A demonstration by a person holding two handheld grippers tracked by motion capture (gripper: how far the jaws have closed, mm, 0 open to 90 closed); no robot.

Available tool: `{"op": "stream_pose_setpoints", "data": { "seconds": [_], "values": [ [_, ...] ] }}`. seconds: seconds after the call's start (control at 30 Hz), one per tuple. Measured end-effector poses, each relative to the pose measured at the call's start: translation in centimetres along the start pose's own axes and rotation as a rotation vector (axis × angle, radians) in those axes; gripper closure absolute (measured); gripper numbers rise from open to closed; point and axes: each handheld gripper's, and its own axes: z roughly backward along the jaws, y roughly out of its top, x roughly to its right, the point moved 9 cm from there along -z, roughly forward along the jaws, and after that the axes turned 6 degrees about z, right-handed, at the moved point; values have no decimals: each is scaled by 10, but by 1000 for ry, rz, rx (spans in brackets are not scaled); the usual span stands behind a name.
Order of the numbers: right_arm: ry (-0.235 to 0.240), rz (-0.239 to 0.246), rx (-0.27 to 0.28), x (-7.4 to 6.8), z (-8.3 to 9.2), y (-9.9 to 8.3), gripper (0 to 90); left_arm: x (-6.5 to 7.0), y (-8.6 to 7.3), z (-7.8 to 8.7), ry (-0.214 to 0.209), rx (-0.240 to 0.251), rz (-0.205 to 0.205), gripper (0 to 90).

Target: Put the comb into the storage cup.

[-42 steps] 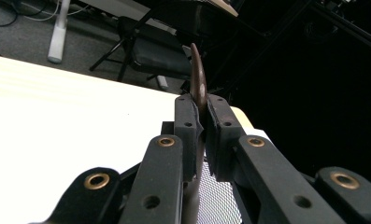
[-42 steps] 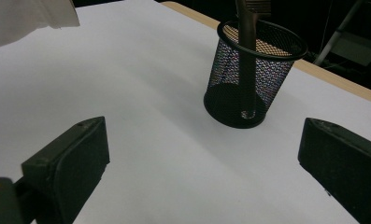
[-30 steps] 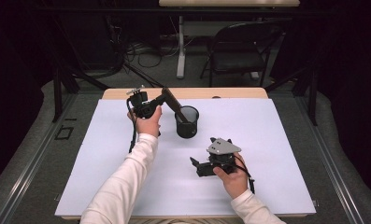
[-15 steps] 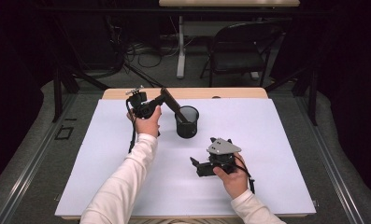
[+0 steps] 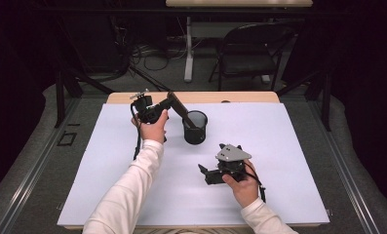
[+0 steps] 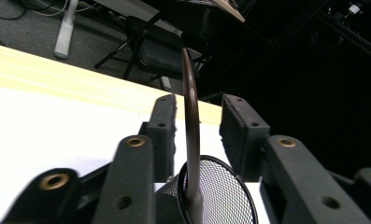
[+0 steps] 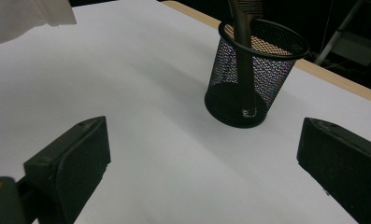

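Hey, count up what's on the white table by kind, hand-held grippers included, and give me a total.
Black mesh cup: 1
Dark slim utensil standing in the cup: 1
Hand-held grippers: 2, the left hand-held gripper and the right hand-held gripper
Total: 4

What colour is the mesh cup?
Black; the mesh cup shows best in the right gripper view.

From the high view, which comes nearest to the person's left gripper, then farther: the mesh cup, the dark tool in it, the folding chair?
1. Dark tool, between the left gripper's fingers.
2. Mesh cup, just right of it.
3. Folding chair, beyond the table's far edge.
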Motion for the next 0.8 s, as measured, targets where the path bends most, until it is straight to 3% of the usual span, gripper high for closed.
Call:
{"op": "stream_pose_setpoints", "data": {
  "seconds": [0.53, 0.8],
  "values": [
    [2, 4, -4, 0, -1, -1, 26, -4, 4, 2, 15, 8, 2, 476],
    [2, 2, -5, 0, -1, -1, 28, -5, 9, 5, 47, 51, -34, 330]
  ]
}}
